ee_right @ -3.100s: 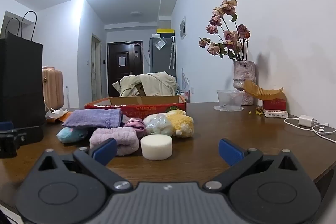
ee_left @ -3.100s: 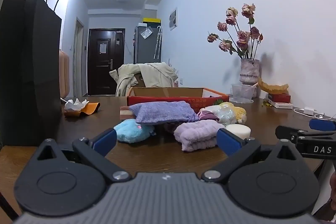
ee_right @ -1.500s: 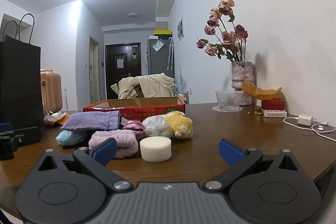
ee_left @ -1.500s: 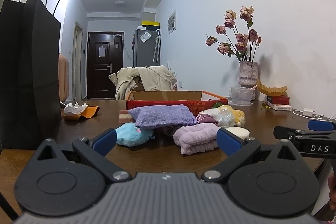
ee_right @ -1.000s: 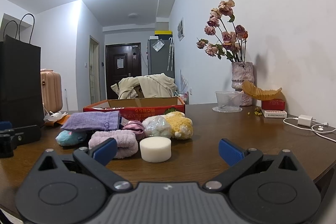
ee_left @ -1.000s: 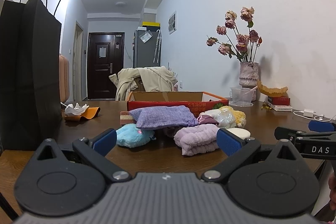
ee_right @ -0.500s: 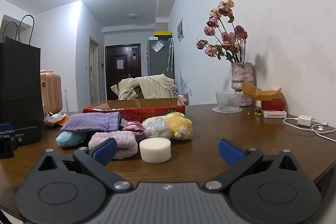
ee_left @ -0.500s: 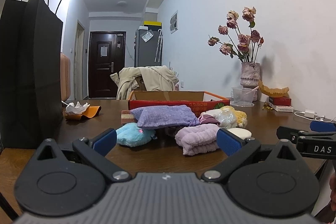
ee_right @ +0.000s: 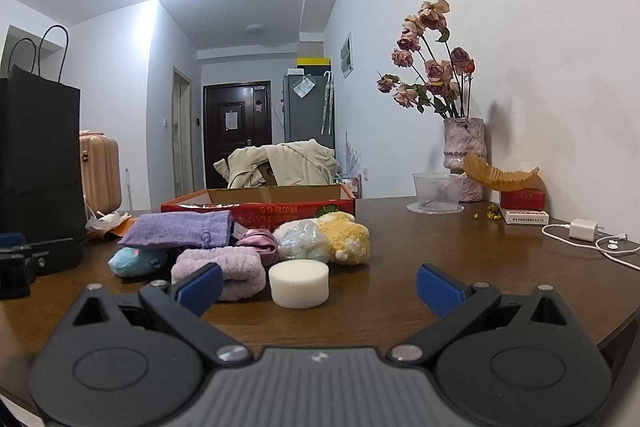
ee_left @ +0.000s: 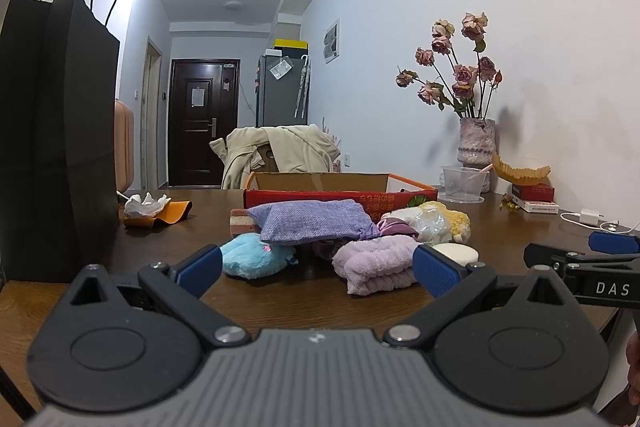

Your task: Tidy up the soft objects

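A heap of soft things lies on the brown table point(ee_left: 280, 299) before a red cardboard box point(ee_left: 340, 193): a purple cloth pouch point(ee_left: 312, 221), a light-blue plush point(ee_left: 254, 259), a rolled lilac towel point(ee_left: 376, 265), a white round sponge point(ee_right: 299, 285), a yellow plush point(ee_right: 348, 237), a clear crinkly bag point(ee_right: 300, 241) and a pink silky piece point(ee_right: 260, 241). My left gripper point(ee_left: 318, 269) stands open short of the heap, nothing between its fingers. My right gripper point(ee_right: 318, 283) is open too, near the sponge and towel point(ee_right: 224, 269). Each gripper shows at the edge of the other's view.
A tall black paper bag point(ee_left: 52, 131) stands at the left. A crumpled tissue on an orange sheet point(ee_left: 154, 209) lies behind it. At the right are a vase of dried roses point(ee_left: 476, 143), a clear plastic cup point(ee_left: 464, 183), small boxes point(ee_right: 522, 207) and a white charger with cable point(ee_right: 586, 231).
Both views have shifted only slightly; the heap sits a touch lower and nearer. Nothing was grasped or moved, and both grippers stay open.
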The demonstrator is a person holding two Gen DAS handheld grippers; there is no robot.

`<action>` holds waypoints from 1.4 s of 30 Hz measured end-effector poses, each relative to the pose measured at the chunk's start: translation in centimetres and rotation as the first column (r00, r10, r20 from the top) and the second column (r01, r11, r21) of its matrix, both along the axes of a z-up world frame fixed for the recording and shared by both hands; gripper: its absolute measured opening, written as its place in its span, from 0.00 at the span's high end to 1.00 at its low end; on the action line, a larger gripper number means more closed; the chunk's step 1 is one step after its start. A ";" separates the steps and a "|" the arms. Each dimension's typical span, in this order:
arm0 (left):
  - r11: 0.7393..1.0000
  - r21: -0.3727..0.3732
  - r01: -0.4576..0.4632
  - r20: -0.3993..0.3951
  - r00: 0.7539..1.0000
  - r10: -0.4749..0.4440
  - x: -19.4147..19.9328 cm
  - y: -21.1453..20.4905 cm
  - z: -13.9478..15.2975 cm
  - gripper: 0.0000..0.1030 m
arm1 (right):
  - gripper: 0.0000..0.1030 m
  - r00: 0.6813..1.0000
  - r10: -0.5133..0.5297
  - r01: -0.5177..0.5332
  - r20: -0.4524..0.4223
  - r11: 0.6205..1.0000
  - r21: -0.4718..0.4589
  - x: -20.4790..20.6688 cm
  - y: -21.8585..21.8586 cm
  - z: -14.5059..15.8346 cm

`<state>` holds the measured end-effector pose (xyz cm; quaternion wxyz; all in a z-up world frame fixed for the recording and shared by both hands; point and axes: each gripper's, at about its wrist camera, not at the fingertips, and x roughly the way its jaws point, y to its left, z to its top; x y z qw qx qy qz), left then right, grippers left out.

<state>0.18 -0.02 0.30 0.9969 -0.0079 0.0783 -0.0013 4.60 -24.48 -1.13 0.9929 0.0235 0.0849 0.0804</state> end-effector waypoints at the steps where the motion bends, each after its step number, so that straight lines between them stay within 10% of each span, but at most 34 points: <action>1: 1.000 0.000 0.000 0.000 1.000 0.000 0.0 0.0 0.0 0.00 | 0.00 1.000 0.000 0.000 0.000 1.000 -0.001 0.0 0.0 0.0; 12: 0.999 -0.028 0.030 -0.041 0.999 -0.031 2.7 0.1 1.1 0.00 | 0.00 1.000 0.023 -0.023 0.018 0.999 0.031 2.6 -0.4 2.0; 20: 0.989 -0.128 0.076 -0.172 0.980 -0.098 8.9 -0.3 1.9 0.11 | 0.01 0.975 0.159 -0.144 -0.152 0.984 0.104 9.6 -0.9 3.3; 29: 0.958 -0.276 0.082 -0.346 0.921 -0.179 16.2 0.4 0.1 0.52 | 0.56 0.871 0.377 -0.350 -0.316 0.926 0.142 17.3 2.3 3.6; 37: 0.905 -0.420 0.069 -0.421 0.868 -0.262 18.0 2.5 -2.0 0.72 | 0.67 0.767 0.449 -0.437 -0.458 0.889 0.138 20.6 5.1 1.8; 42: 0.898 -0.428 0.108 -0.388 0.875 -0.290 17.5 2.6 -1.3 0.83 | 0.79 0.771 0.435 -0.427 -0.466 0.895 0.129 20.6 5.5 1.8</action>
